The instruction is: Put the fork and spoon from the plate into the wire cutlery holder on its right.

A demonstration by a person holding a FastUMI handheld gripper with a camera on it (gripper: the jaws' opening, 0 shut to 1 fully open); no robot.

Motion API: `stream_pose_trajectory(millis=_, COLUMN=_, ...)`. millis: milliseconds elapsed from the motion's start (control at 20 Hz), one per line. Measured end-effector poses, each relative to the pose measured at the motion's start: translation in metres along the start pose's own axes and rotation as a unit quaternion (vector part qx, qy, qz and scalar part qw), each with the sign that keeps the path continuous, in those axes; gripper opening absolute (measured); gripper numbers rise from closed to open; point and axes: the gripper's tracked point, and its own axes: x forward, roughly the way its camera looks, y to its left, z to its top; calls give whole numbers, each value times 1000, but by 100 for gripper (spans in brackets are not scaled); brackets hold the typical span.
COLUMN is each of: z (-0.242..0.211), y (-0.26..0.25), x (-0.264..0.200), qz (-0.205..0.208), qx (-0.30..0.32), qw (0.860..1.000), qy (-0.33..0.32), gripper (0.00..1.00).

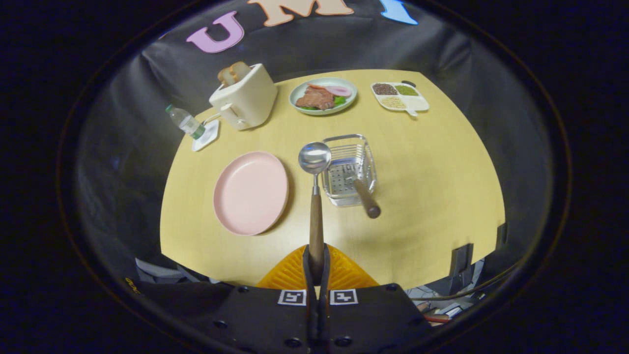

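At the upper left of the frame a water bottle (184,121) lies tilted at the edge of the round yellow tabletop (432,196), beside a small white coaster (206,135). Right of it a cream toaster (244,98) holds 2 slices of bread. Lower, left of centre, sits the pink plate (250,191), bare. At centre bottom the tool (316,268) has its 2 fingers pressed together on the wooden handle of the spoon (315,162), whose bowl points up the frame, between the plate and the wire cutlery holder (350,169). Inside the holder leans the fork (366,196), wooden handle sticking out toward the camera. At top centre stands a green plate of food (323,96); right of it, a white divided tray (400,97) with grains.
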Motion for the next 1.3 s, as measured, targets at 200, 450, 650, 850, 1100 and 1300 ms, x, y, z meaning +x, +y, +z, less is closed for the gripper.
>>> stream_pose_trajectory(millis=200, z=1, y=-13, x=4, qz=8, qx=31, qw=999, qy=26, gripper=4)
stream_pose_trajectory(millis=450, z=5, y=-23, x=9, qz=5, qx=35, qw=998, qy=43, gripper=4)
stream_pose_trajectory(millis=650, z=9, y=-21, x=12, qz=12, qx=39, qw=998, qy=43, gripper=7)
stream_pose_trajectory(millis=850, z=24, y=-16, x=7, qz=20, qx=60, qw=998, qy=18, gripper=20)
stream_pose_trajectory(millis=1100, z=24, y=-15, x=-7, qz=22, qx=47, qw=999, qy=-11, gripper=65)
stream_pose_trajectory(millis=1300, z=25, y=-12, x=-16, qz=28, qx=60, qw=997, qy=-41, gripper=100)
